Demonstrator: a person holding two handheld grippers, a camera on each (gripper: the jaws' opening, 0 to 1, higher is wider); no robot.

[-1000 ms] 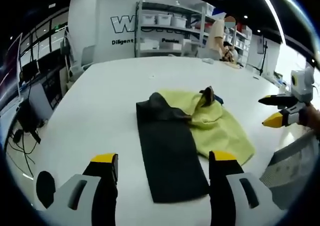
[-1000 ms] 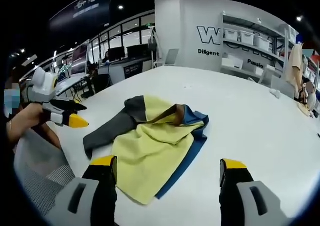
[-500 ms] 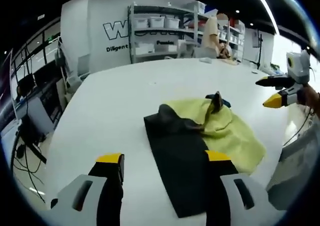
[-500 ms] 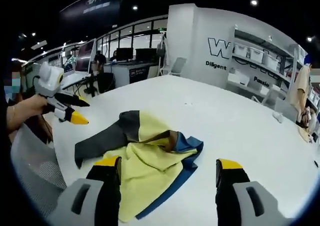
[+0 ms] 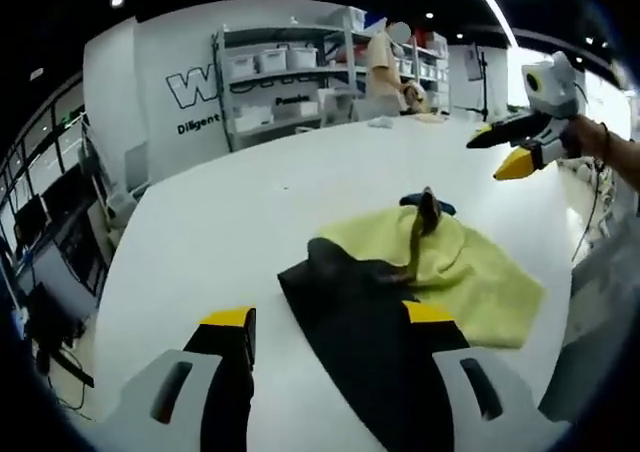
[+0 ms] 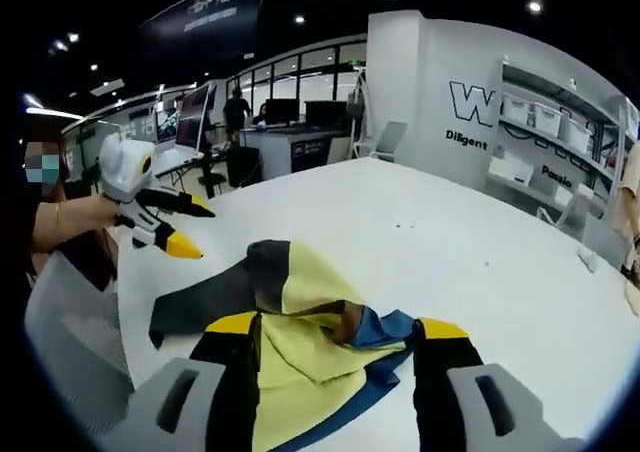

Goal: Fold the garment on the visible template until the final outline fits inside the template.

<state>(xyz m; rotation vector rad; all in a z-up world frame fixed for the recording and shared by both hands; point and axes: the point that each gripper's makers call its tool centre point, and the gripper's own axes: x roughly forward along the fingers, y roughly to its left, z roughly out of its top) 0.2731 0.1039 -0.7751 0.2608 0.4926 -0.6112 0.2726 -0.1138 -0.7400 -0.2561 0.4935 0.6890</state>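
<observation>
My left gripper [image 5: 325,317] is up in the air over the white table [image 5: 220,222], jaws wide apart w/ nothing between them. In the left gripper view the garment [image 5: 420,272] lies on the table just past my jaw tips. It's a crumpled heap — a yellow part on the right, a long dark grey part running toward me, and a bit of blue at the far end. A small brown flap sticks up in the middle of the heap.

My right gripper [image 6: 335,324] is up too, jaws spread wide & holding nothing. In the right gripper view the garment [image 6: 300,317] sits right in front of and between my jaw tips. The dark grey part stretches off to the left, the yellow lies in the middle, the blue edge is on the right.

Each view catches the other gripper off to the side, above the table and well apart from the cloth — its yellow tips look parted.

Far back there's a wall w/ big letters and shelves [image 5: 290,82] w/ white bins. A person [image 5: 382,62] stands by the shelves.
</observation>
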